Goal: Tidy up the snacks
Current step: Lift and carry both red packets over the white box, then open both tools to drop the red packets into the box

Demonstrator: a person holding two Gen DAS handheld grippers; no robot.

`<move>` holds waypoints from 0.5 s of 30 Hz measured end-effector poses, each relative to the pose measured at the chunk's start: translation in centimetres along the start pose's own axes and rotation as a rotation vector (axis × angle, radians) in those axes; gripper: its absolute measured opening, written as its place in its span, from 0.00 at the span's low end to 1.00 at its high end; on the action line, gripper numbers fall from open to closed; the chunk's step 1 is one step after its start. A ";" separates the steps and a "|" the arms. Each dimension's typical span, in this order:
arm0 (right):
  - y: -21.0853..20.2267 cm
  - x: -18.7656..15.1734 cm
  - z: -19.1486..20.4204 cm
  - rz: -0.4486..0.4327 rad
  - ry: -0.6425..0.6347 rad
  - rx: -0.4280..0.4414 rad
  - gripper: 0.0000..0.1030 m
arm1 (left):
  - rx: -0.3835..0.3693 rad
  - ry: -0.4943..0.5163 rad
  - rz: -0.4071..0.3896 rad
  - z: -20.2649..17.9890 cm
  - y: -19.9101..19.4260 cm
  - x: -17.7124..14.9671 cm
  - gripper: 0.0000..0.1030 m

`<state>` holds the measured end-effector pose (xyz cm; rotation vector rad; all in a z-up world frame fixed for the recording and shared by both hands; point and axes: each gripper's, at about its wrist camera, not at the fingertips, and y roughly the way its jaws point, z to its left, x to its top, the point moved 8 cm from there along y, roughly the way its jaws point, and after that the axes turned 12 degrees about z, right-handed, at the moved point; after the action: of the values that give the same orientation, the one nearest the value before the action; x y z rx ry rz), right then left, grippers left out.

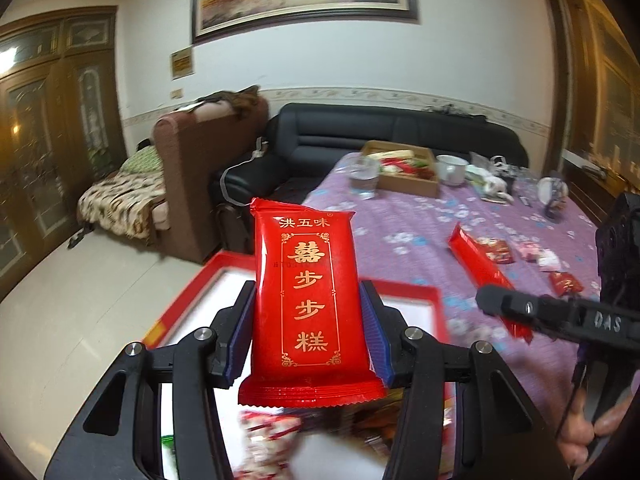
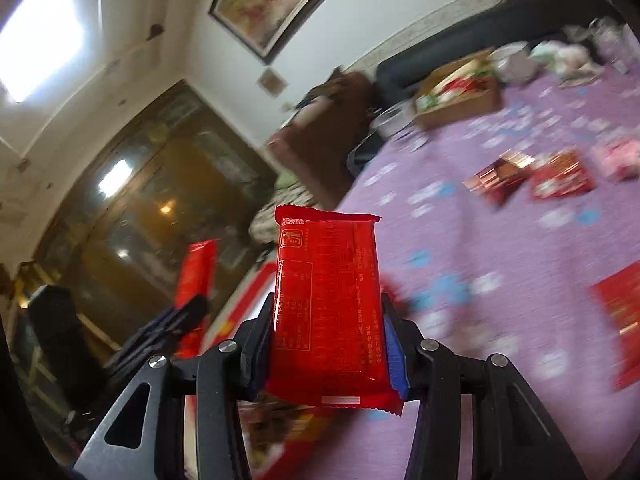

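Note:
My left gripper (image 1: 308,292) is shut on a red snack packet with gold characters (image 1: 308,280), held upright above a red-rimmed white box (image 1: 404,288) that holds several snacks. My right gripper (image 2: 326,304) is shut on another red packet (image 2: 328,300), its printed back facing the camera. That right gripper also shows in the left wrist view (image 1: 560,316), at the right, with its red packet (image 1: 480,268). The left gripper with its packet (image 2: 196,272) shows blurred at the left of the right wrist view. Loose snack packets (image 2: 532,176) lie on the purple flowered tablecloth (image 2: 500,248).
At the table's far end stand a cardboard box of items (image 1: 408,172), a glass (image 1: 364,180), a white bowl (image 1: 452,168) and cups. A black sofa (image 1: 384,132) and a brown armchair (image 1: 200,160) stand behind the table. A red flat item (image 2: 624,312) lies at the right.

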<state>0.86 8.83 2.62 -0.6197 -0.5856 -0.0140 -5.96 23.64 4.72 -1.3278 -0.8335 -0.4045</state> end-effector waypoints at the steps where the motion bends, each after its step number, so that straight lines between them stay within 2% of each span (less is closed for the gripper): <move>1: 1.1 -0.5 0.7 0.027 -0.003 0.012 0.46 | 0.008 -0.011 0.005 0.7 0.2 -0.2 0.47; 8: 6.4 -3.1 4.5 0.144 -0.091 0.009 0.46 | 0.081 -0.073 0.060 5.7 2.0 -2.4 0.47; 12: 8.0 -4.0 6.0 0.171 -0.154 -0.019 0.46 | 0.096 -0.088 0.125 6.5 3.8 -4.0 0.47; 15: 8.4 -4.6 7.0 0.181 -0.187 -0.004 0.50 | 0.105 -0.099 0.145 6.6 4.2 -4.3 0.47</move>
<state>-5.08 18.86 0.26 -0.6804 -0.7077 0.2144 -7.80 30.04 -1.20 -1.3091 -0.8235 -0.1805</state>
